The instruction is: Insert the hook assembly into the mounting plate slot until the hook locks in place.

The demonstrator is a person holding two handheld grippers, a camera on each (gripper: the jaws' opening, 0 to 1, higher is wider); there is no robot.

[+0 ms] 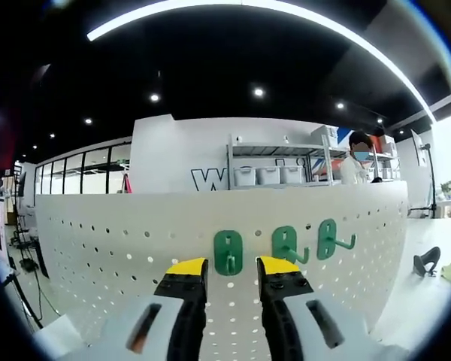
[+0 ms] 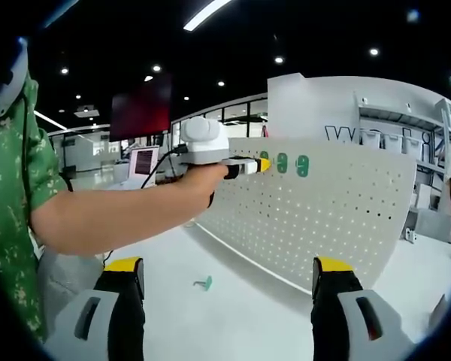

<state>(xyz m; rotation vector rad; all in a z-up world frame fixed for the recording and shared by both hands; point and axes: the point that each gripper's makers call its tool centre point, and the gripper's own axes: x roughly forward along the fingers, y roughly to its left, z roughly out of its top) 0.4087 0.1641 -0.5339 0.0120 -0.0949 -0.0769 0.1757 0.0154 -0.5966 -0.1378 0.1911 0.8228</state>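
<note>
Though partly tool-hidden (image 1: 232, 265), 3 hooks (image 1: 228, 253) dot the pegboard (image 1: 105, 233).

Showroom-like lab, pegboard (image 1: 135, 241), storage shelving (image 1: 274, 162)

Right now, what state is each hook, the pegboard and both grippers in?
Left gripper: open, jaws flanking a hook.
Leftmost green hook: on the pegboard, between those jaws.
Two other green hooks: mounted.
Loose green hook: lying on the table.
Right gripper: open, empty.
</note>
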